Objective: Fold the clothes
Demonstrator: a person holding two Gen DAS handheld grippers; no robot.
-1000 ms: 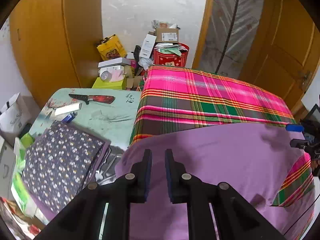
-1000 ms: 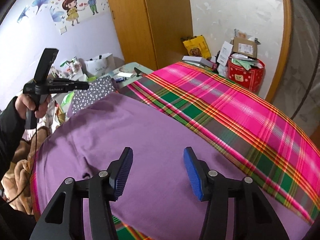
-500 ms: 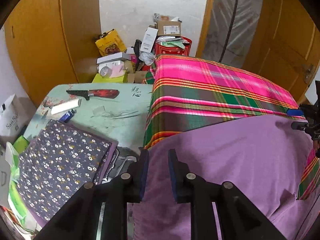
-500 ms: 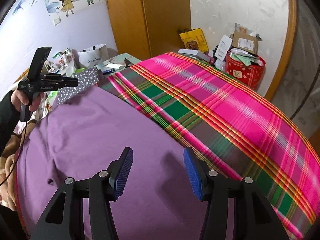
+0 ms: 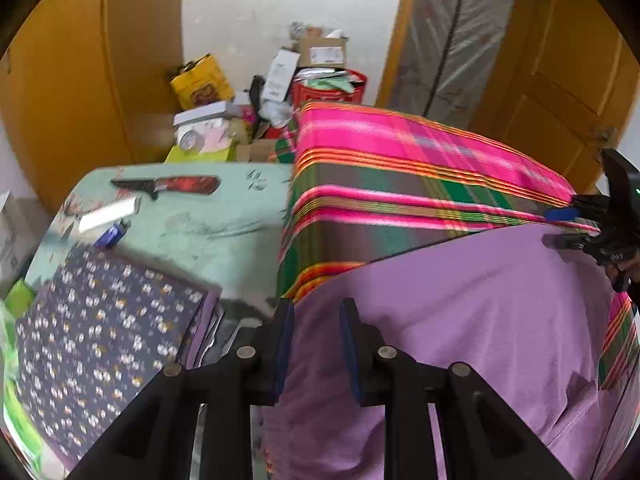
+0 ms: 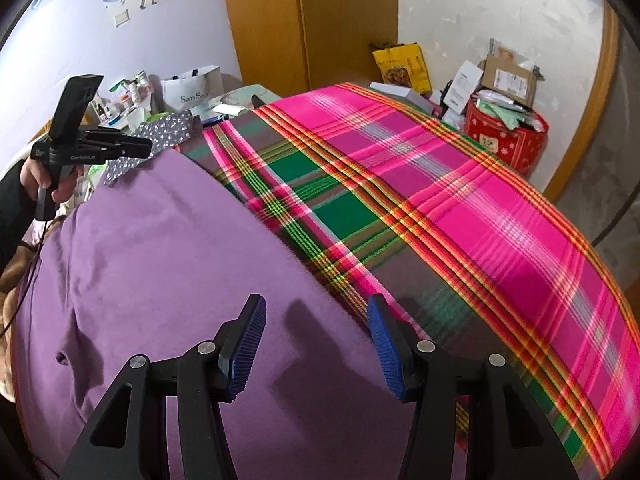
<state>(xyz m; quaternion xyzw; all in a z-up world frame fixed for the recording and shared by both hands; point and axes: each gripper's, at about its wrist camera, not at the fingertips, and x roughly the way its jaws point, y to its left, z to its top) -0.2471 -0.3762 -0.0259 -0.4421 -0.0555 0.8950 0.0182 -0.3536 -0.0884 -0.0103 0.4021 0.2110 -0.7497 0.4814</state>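
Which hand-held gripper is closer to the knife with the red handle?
Left. The left hand-held gripper is at the purple garment's edge nearest the knife; the right hand-held gripper is over its far side.

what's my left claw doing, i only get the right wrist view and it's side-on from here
observer: The left claw is open. Its jaws have just been opening, and the corner of the purple garment shows in the gap, not pinched.
operator: anything sharp near it
observer: Yes, a red-handled knife lies on the pale green table, at its far side, away from the claw.
operator: what's past the plaid blanket on my right
observer: A wooden door, next to a doorway hung with plastic sheeting.
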